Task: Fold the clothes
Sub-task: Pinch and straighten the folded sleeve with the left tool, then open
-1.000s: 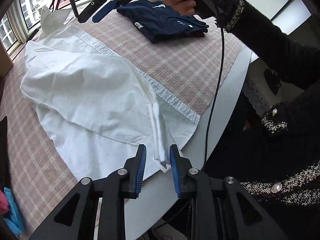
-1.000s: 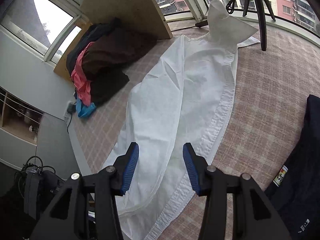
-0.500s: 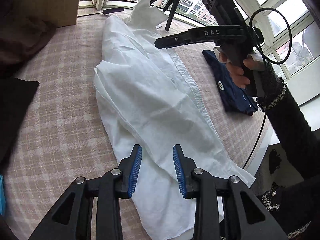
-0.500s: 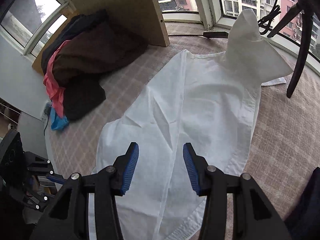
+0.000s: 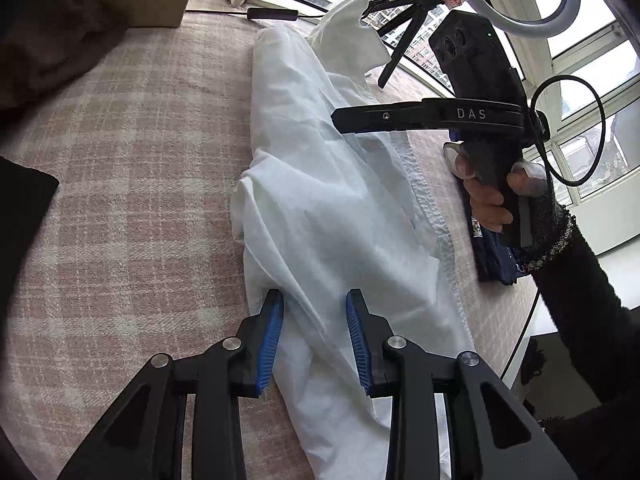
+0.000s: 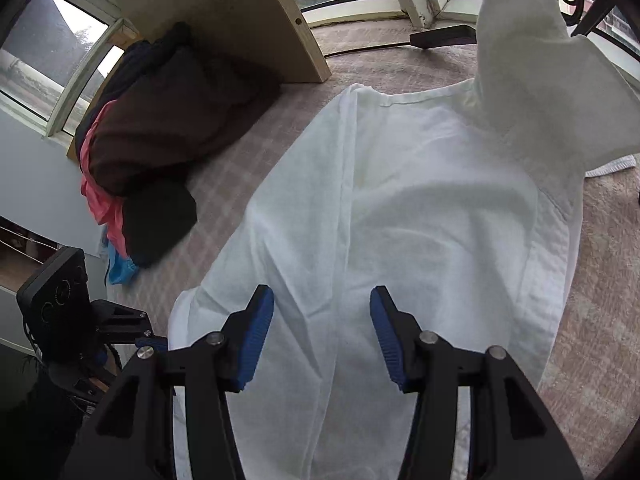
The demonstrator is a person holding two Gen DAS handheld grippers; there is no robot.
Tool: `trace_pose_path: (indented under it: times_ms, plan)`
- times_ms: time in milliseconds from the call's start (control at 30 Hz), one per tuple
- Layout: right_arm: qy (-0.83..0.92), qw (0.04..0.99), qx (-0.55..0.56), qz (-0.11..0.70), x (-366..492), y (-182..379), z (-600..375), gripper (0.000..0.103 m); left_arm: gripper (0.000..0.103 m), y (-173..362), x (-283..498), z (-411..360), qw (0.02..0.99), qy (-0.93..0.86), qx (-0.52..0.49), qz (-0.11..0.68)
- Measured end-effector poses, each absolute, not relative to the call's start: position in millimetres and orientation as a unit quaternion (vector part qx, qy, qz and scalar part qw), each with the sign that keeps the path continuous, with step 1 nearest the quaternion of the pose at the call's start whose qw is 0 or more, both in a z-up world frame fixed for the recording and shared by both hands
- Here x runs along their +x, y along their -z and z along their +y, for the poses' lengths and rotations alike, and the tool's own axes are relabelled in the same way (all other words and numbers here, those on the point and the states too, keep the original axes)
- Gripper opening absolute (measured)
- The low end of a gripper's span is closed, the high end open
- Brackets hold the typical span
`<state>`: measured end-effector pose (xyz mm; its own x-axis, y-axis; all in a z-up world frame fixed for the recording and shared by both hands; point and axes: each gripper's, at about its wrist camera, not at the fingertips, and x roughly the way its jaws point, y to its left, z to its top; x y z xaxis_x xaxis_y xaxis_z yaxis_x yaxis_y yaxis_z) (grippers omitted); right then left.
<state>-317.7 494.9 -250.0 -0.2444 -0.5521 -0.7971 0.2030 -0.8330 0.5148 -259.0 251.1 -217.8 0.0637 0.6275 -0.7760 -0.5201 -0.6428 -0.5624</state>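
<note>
Lying lengthwise on the pink checked worktop (image 5: 120, 208), the white shirt (image 5: 332, 216) is half folded and rumpled. The left claw (image 5: 314, 334) stands partly open with a loose ridge of cloth between its pads, not pressed. The right claw (image 6: 322, 334) is opening above the shirt's flat middle and holds nothing. If the left claw closes here, it may catch several layers and drag the whole fold crooked.
</note>
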Motion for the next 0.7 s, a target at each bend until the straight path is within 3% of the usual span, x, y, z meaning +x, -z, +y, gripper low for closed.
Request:
trace_pose_path:
  times_ms: [133,300,333,367,433,467,700]
  plan:
    - [0.77,0.254,0.568,-0.143,-323.4,251.2,488.6,0.05,0.03,215.8,-252.3,253.6,0.418,-0.695,-0.584,-0.031]
    - [0.759,0.275,0.565,-0.17,-333.8,256.9,491.8,0.05,0.03,222.3,-256.2,250.3,0.422,-0.689,-0.584,-0.072]
    - [0.758,0.277,0.564,-0.173,-334.8,258.9,490.4,0.05,0.028,223.9,-258.3,251.9,0.421,-0.69,-0.584,-0.078]
    - [0.757,0.28,0.564,-0.174,-335.5,260.7,488.7,0.05,0.015,223.3,-259.6,250.6,0.423,-0.691,-0.581,-0.084]
    - [0.764,0.291,0.549,-0.172,-331.5,255.3,485.0,0.03,0.004,218.9,-259.4,246.9,0.427,-0.696,-0.57,-0.09]
    - [0.768,0.298,0.541,-0.169,-328.5,250.7,483.0,0.008,0.003,214.9,-257.6,244.8,0.428,-0.701,-0.563,-0.089]
    - [0.822,0.27,0.48,-0.145,-322.0,218.0,486.3,0.002,0.003,209.7,-258.0,239.3,0.377,-0.742,-0.553,-0.033]
